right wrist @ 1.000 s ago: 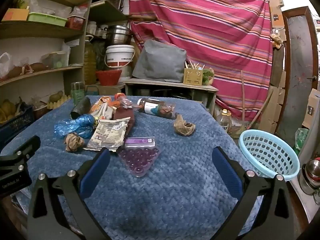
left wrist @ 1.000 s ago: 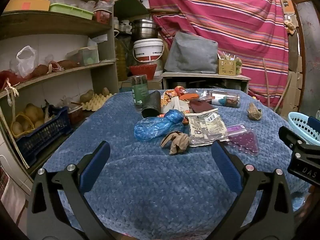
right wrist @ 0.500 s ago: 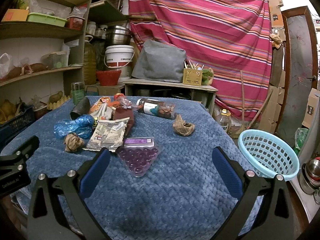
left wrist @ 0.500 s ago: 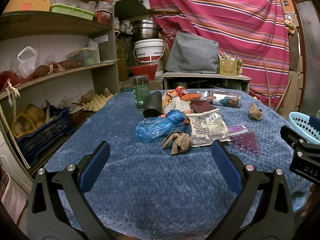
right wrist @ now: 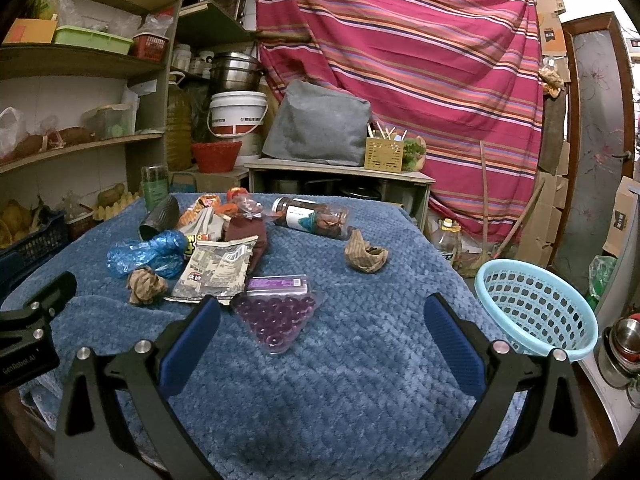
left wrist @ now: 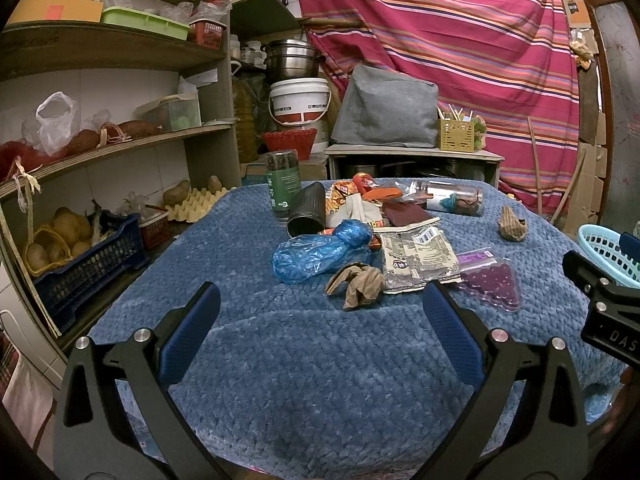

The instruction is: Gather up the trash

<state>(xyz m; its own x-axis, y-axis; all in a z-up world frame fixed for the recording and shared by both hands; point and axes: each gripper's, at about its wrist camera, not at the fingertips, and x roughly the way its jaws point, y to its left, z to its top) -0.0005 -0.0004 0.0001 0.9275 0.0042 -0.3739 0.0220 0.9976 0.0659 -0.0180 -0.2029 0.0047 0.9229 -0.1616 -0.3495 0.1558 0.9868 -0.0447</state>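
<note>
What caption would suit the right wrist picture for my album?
Open right gripper hovers over a blue blanket strewn with trash, purple bead tray nearest, light blue basket waiting at the table's edge.

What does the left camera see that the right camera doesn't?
Only the left wrist view shows the left tool wide open up close, and the whole dark blue crate of potatoes.

Only the right wrist view shows the right tool wide open up close, the whole light blue basket, and the door.

Both show the trash on the blue cloth: blue plastic bag, purple bead packet, crumpled brown paper.
</note>
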